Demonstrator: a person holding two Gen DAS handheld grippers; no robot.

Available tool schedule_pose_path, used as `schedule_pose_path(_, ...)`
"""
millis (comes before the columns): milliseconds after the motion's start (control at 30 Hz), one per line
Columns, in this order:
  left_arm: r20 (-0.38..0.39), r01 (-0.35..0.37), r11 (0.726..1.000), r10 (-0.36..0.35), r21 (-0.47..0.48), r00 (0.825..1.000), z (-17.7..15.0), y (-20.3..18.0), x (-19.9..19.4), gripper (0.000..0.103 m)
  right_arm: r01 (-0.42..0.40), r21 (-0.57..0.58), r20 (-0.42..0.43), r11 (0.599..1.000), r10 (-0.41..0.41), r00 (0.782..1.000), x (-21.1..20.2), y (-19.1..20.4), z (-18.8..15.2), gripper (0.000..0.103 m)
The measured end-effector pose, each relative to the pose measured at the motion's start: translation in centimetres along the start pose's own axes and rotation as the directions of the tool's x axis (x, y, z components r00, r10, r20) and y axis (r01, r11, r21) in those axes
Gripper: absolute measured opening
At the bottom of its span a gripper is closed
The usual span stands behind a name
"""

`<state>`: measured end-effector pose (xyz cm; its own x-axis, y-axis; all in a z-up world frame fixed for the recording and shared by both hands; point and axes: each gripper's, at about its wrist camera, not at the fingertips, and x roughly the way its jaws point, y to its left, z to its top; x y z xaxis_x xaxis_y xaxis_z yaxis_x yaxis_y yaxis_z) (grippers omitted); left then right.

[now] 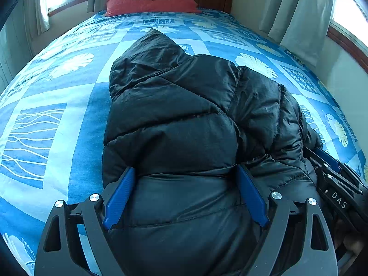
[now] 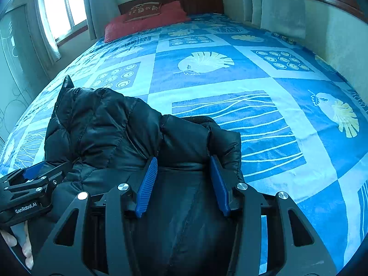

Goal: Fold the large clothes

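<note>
A black puffer jacket [image 1: 184, 119] lies lengthwise near the foot edge of the bed [image 1: 57, 115], hood toward the headboard. The left gripper [image 1: 186, 193] and right gripper [image 2: 184, 181] sit side by side, both spread wide over its hem (neither pinching). Judging from this, grip thick fabric evenly, then lift together

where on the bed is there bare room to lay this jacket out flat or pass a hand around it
Bare bedspread spreads wide to the jacket's right, out to the curtained wall, and ahead of the hood up to the red pillow. A narrower bare strip runs along its left side. It is crowded at the near hem, where the left gripper and right gripper straddle the black puffer jacket.
</note>
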<state>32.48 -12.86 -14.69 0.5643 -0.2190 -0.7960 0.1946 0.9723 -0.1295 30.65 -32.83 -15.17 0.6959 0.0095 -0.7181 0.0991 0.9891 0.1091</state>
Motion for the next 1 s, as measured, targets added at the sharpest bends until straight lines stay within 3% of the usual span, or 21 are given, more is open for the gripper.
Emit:
schedule_pose_path(200, 0.014, 0.011, 1.0, -0.01, -0.01, 1.0, 0.3, 0.3, -1.1, 0.086, 0.007, -0.021, 0.01, 1.0, -0.006, 1.0, -1.5, 0.4, 0.4, 0.05)
schedule_pose_path(367, 0.011, 0.047, 0.998, -0.046, -0.042, 0.999, 0.7, 1.2, -3.2, 0.086, 0.001, -0.023, 0.037, 1.0, 0.0, 0.999, -3.8, 0.4, 0.5, 0.067)
schedule_pose_path(600, 0.067, 0.121, 0.971, -0.109, -0.208, 0.992, -0.9, 4.9, -7.4, 0.086, -0.049, 0.13, 0.066, 0.99, 0.04, 0.997, -7.8, -3.0, -0.3, 0.078)
schedule_pose_path(700, 0.064, 0.154, 0.925, -0.14, -0.347, 0.988, -2.7, 7.4, -7.7, 0.086, -0.081, 0.213, 0.032, 0.974, 0.075, 0.997, -7.5, -4.7, -1.2, 0.079)
schedule_pose_path(833, 0.042, 0.226, 0.827, -0.238, -0.514, 0.97, -5.2, 9.5, -5.7, 0.086, -0.119, 0.311, -0.007, 0.943, 0.127, 0.992, -5.8, -6.3, -2.3, 0.08)
schedule_pose_path(900, 0.053, 0.263, 0.775, -0.286, -0.574, 0.957, -5.9, 10.0, -4.9, 0.086, -0.148, 0.361, -0.028, 0.921, 0.169, 0.985, -4.7, -7.0, -2.7, 0.083)
schedule_pose_path(1000, 0.053, 0.284, 0.734, -0.322, -0.617, 0.945, -6.1, 10.3, -4.1, 0.088, -0.2, 0.441, -0.036, 0.875, 0.24, 0.97, -2.9, -8.2, -3.4, 0.089)
